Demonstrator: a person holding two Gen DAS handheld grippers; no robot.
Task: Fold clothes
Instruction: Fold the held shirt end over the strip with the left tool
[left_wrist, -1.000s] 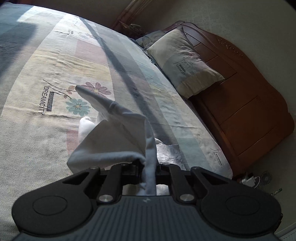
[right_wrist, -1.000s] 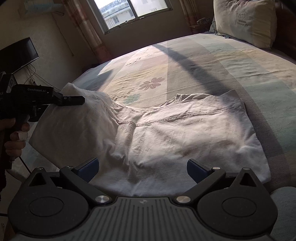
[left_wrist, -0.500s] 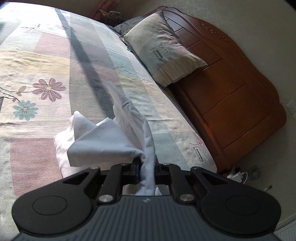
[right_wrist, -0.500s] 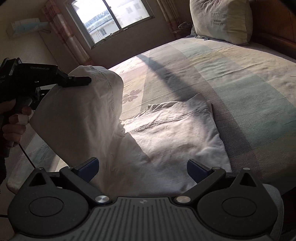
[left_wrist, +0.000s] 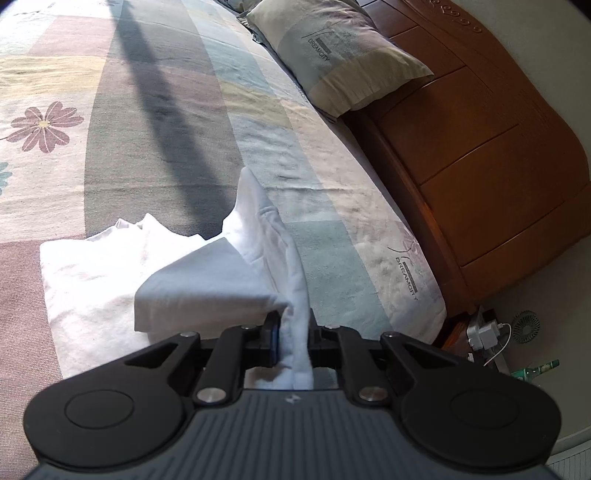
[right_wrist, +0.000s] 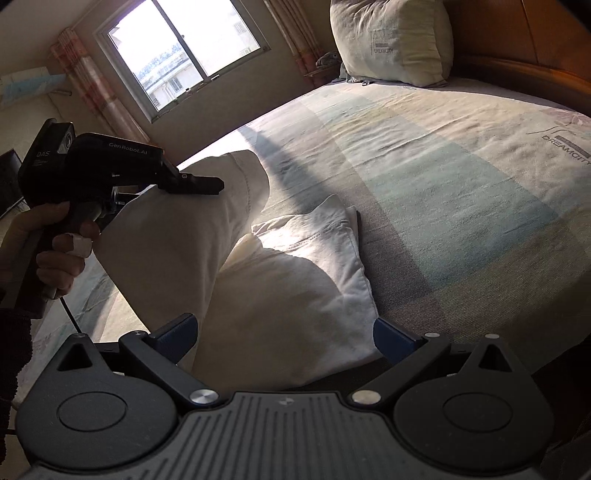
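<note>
Shirt (right_wrist: 295, 280): your left gripper (left_wrist: 293, 332), clamped on its edge, has carried that side over the middle; fold half made. Right gripper (right_wrist: 284, 332) gapes empty.

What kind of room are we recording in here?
A bedroom, almost certainly in a home: a made bed with a patterned cover, a pillow propped against a wooden headboard, and a curtained window. The white garment being folded lies on the bed.

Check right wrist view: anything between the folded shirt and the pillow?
Nothing. Between the shirt and the pillow there is only bare patterned bedsheet, crossed by a dark shadow band. The right wrist view shows it.
</note>
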